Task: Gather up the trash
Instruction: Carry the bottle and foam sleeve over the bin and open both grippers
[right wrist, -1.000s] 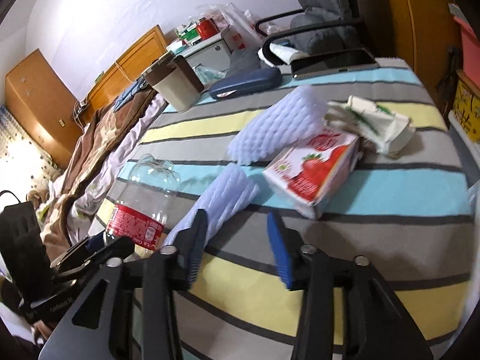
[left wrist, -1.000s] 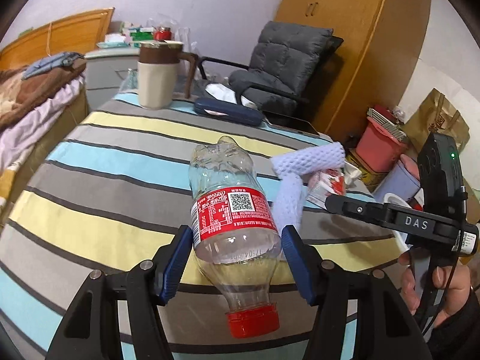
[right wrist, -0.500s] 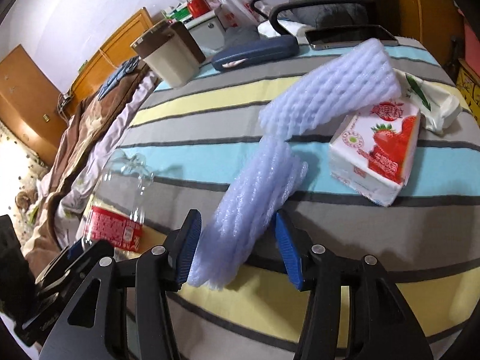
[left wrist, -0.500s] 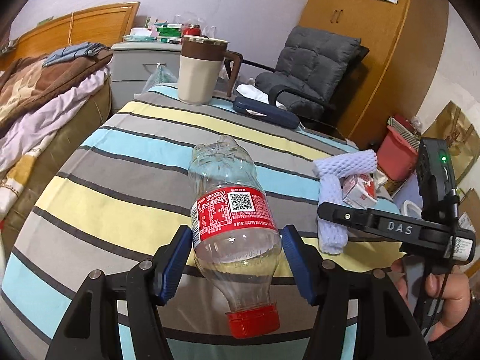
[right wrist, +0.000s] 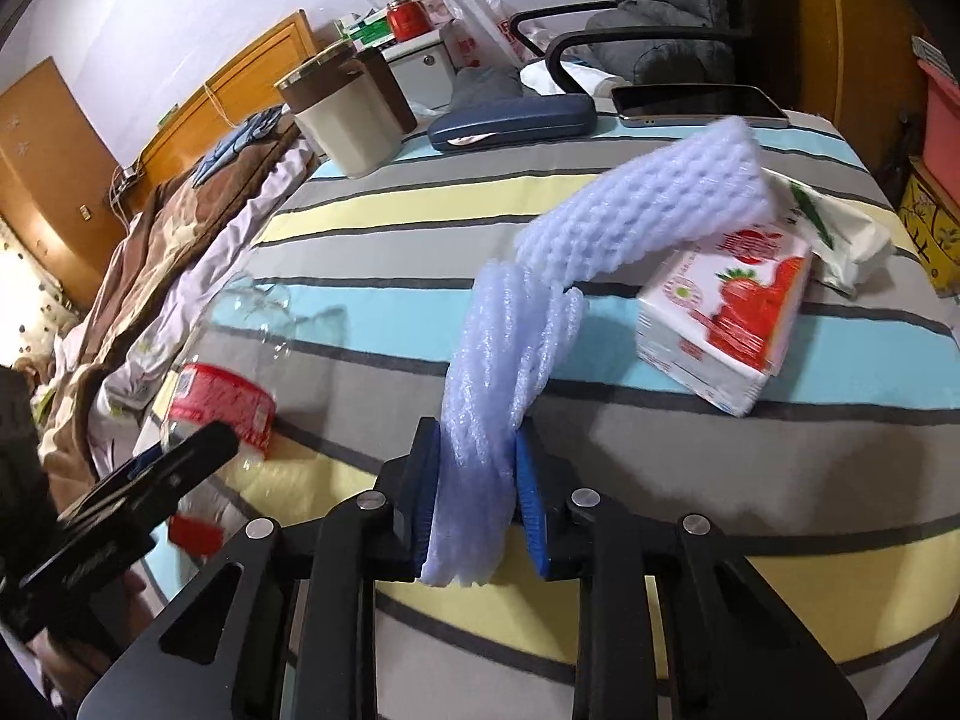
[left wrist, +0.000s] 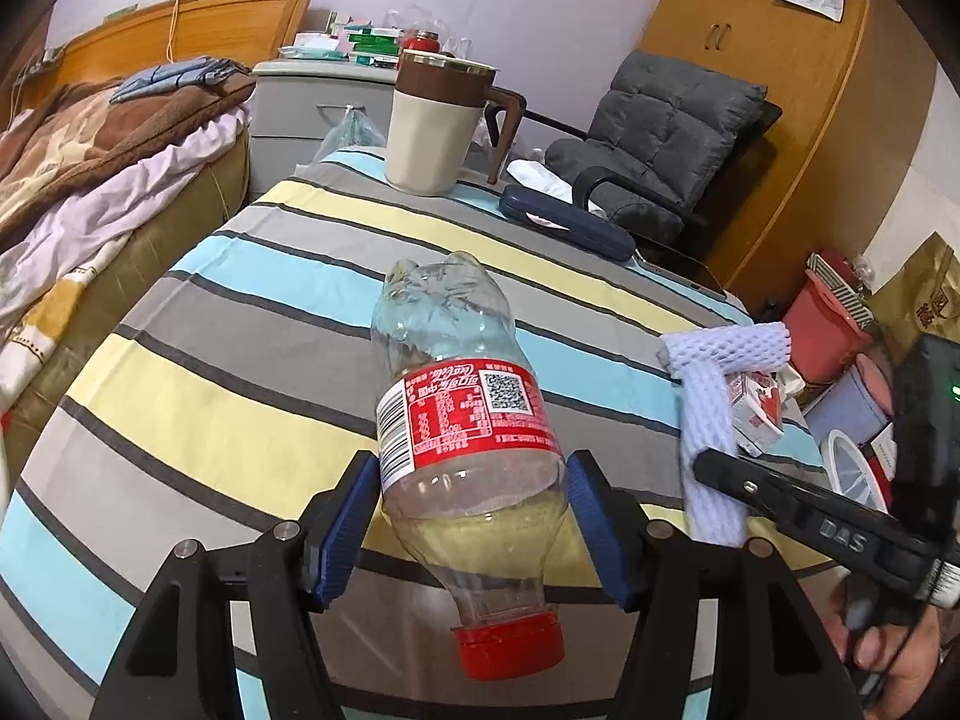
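Note:
A clear plastic bottle with a red label and red cap sits cap-toward-me between the blue pads of my left gripper, which is shut on its lower body above the striped table. My right gripper has its jaws closing on a pale blue foam net sleeve, and the pads squeeze its near end. A second foam net leans on a strawberry milk carton. A crumpled white wrapper lies behind the carton.
A beige and brown mug, a dark blue glasses case and a phone stand at the table's far side. A grey chair is behind it, a bed to the left, a red bucket to the right.
My right gripper moved onto the near foam net and its jaws closed on it, squashing it. The left gripper kept the bottle and shifted a little across the table.

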`<state>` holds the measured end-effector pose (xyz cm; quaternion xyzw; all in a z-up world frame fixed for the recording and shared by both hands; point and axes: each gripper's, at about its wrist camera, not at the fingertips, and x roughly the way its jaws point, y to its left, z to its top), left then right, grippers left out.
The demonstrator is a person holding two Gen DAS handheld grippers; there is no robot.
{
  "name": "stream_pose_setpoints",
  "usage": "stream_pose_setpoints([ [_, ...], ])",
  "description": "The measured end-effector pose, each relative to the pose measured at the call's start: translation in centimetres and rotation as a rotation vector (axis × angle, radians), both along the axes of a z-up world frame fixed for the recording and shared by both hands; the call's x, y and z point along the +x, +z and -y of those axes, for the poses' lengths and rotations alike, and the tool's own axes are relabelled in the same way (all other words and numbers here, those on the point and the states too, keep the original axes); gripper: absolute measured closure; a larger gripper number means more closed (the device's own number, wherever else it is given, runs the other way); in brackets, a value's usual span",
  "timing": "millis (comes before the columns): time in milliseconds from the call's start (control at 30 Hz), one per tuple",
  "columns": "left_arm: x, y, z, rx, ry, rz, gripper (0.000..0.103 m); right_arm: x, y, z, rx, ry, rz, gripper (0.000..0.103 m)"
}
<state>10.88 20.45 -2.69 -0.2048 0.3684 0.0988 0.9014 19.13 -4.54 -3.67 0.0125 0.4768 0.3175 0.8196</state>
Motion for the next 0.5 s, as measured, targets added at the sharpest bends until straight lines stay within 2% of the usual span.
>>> stream_pose_setpoints([
  [133,-0.3,0.4,1.4,0.033,-0.022,0.014,0.04,-0.6,0.5,1.8,0.009,-0.01,0.015,0.077],
  [500,-1.3,2.5,7.6,0.061,-0.15,0.058,0.04,-2.4,1.7,6.2,0.035,-0.053,0.049,0.077],
])
